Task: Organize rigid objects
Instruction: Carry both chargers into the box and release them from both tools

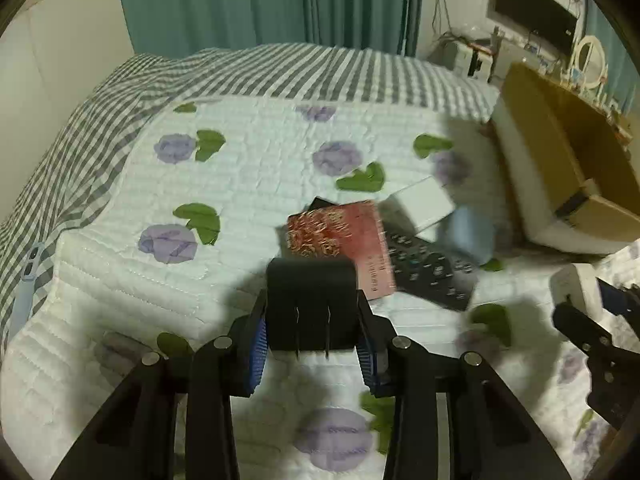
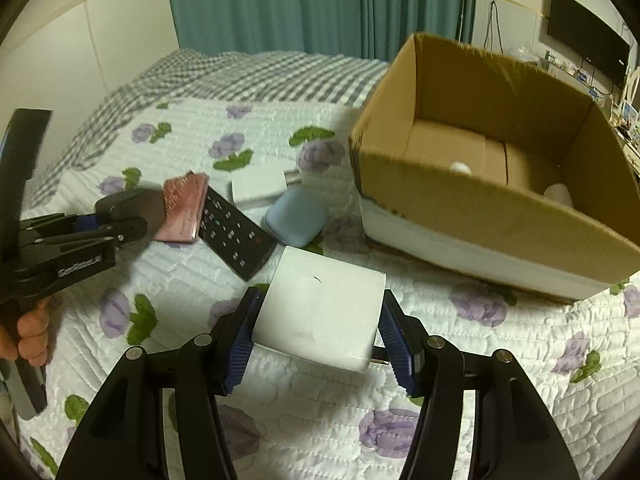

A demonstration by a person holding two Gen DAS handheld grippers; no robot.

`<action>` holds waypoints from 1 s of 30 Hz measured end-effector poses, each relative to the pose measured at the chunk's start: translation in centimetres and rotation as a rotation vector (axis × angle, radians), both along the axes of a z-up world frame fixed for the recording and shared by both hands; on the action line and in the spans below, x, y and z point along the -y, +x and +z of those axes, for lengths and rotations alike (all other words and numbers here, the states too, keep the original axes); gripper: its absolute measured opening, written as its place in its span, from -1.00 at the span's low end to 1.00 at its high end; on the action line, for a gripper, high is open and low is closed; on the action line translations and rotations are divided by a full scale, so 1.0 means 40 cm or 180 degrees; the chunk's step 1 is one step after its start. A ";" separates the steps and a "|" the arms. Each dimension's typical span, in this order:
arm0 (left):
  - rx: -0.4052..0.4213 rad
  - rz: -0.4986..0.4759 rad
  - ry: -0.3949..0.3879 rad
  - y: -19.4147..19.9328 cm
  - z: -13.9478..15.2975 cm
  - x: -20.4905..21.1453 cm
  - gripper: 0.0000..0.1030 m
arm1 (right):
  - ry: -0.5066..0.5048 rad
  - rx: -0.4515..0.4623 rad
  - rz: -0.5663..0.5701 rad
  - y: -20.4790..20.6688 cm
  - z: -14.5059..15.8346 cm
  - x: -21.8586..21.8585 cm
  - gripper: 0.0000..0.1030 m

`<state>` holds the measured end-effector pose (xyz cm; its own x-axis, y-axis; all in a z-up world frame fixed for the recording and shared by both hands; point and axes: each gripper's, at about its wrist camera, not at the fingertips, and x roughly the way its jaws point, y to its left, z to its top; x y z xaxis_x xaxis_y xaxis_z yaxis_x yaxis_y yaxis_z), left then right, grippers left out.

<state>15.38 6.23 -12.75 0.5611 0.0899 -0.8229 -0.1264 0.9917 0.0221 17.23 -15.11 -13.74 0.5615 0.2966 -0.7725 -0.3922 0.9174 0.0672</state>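
Note:
My left gripper [image 1: 312, 344] is shut on a black box [image 1: 311, 304], held above the quilt; it also shows in the right wrist view [image 2: 120, 216]. My right gripper [image 2: 316, 336] is shut on a white square box [image 2: 320, 312], held above the bed in front of the open cardboard box [image 2: 480, 204]. On the quilt lie a pink booklet [image 1: 352, 240], a black remote [image 2: 236, 232], a white flat box [image 2: 260, 186] and a light blue case [image 2: 296, 216]. The cardboard box holds some white items [image 2: 460, 167].
The bed has a floral white quilt [image 1: 248, 184] and a grey checked blanket [image 1: 280, 68] behind it. A grey-blue strap [image 1: 28, 280] lies at the left edge. Green curtains [image 2: 320, 4] hang behind. A TV [image 2: 588, 48] and cluttered desk stand at right.

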 end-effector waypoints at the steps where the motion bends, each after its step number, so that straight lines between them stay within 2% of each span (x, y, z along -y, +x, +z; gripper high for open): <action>1: -0.0030 -0.0019 0.0000 0.001 -0.004 0.006 -0.26 | 0.0015 0.0027 -0.0006 -0.001 0.010 0.003 0.12; 4: 0.0006 0.0004 0.0044 -0.005 -0.005 0.019 -0.26 | 0.0056 0.0081 -0.0032 -0.006 0.031 0.015 0.12; 8: 0.0118 -0.0049 0.0018 -0.033 0.039 0.040 -0.26 | 0.0109 0.0164 -0.0075 -0.012 0.059 0.036 0.12; 12: 0.0345 -0.0165 0.0049 -0.046 0.127 0.081 -0.26 | 0.0206 0.0227 -0.0095 -0.010 0.096 0.059 0.12; 16: 0.0616 -0.0387 -0.0019 -0.033 0.229 0.144 -0.26 | 0.0291 0.0381 -0.0159 0.003 0.172 0.109 0.12; 21: 0.0867 -0.0774 -0.0158 0.035 0.315 0.274 -0.26 | 0.0087 0.0725 -0.0361 0.054 0.292 0.202 0.12; 26: 0.0900 -0.1032 -0.0197 0.132 0.310 0.409 -0.26 | -0.0248 0.0962 -0.0557 0.118 0.344 0.291 0.12; 30: 0.0798 -0.1158 -0.0142 0.198 0.255 0.496 -0.26 | -0.0204 0.0831 -0.0654 0.164 0.300 0.355 0.12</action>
